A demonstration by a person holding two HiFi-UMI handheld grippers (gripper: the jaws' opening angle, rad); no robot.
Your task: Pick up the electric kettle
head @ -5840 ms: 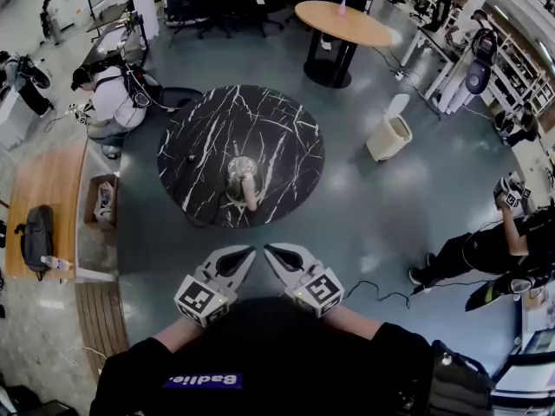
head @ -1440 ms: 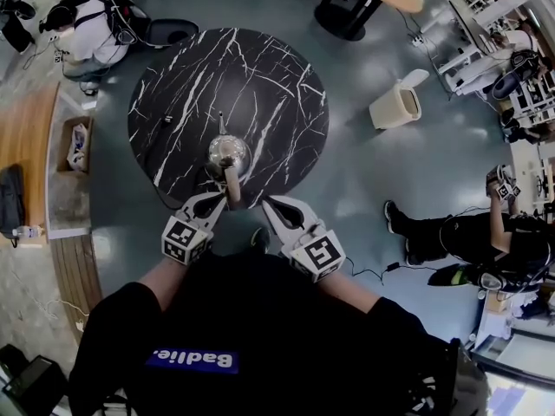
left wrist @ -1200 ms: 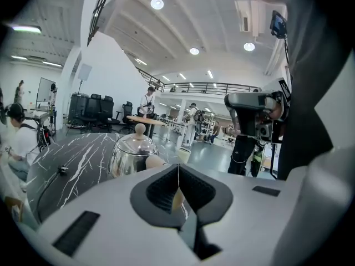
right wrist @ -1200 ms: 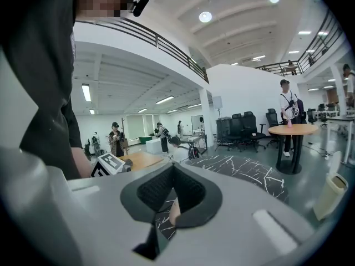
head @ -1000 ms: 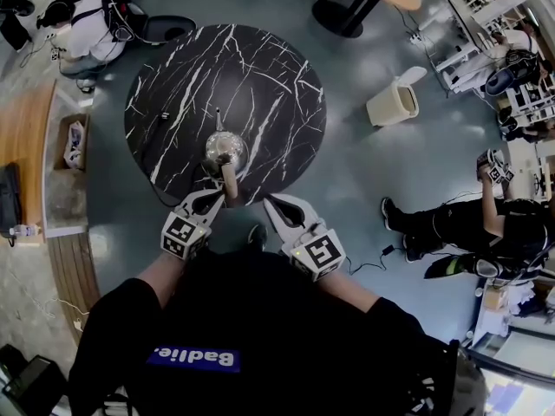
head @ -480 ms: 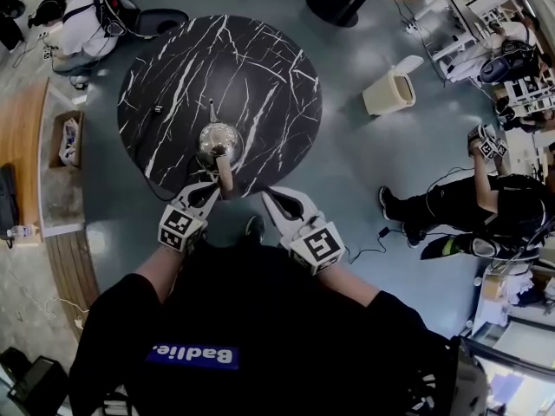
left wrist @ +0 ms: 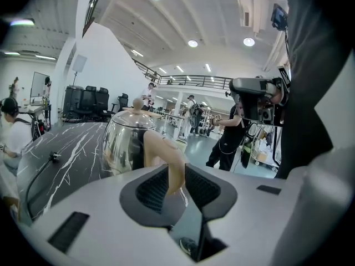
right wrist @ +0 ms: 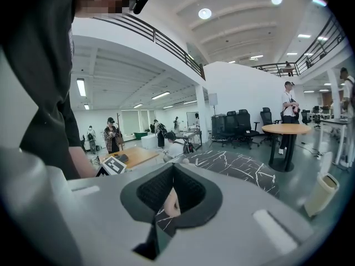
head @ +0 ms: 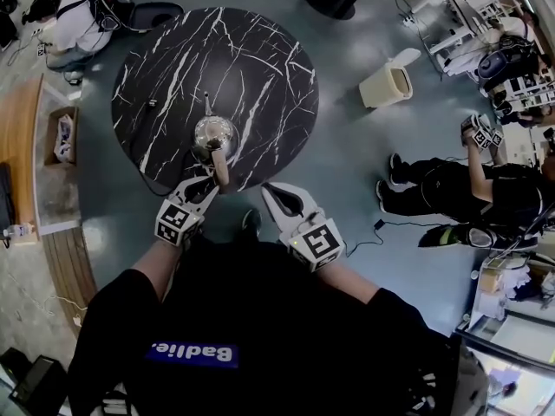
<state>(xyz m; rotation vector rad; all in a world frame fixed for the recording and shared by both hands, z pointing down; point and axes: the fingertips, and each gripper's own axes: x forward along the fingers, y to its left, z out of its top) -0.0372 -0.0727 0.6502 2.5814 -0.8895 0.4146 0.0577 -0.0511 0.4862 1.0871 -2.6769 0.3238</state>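
Observation:
The steel electric kettle [head: 215, 133] stands near the front edge of the round black marble table [head: 260, 59], its tan handle [head: 220, 165] pointing towards me. My left gripper [head: 208, 184] is at the handle's end. In the left gripper view the kettle [left wrist: 123, 142] fills the middle, and its handle [left wrist: 166, 158] runs down between the pads of the left gripper [left wrist: 171, 188]. The jaws are opening, with a thin gap beside the handle. My right gripper [head: 271, 191] hovers just off the table's edge, right of the handle. It is shut and holds nothing [right wrist: 172, 201].
A black cable with a small plug [head: 152, 103] lies on the table left of the kettle. A beige bin [head: 386, 85] stands on the floor to the right. People stand at the right [head: 451, 196] and crouch at the far left [head: 74, 24]. A cardboard box [head: 62, 137] sits on the left.
The left gripper has stayed at the handle's end and sunk slightly; its jaws now stand a little apart. The right gripper has kept its place. My view has drifted.

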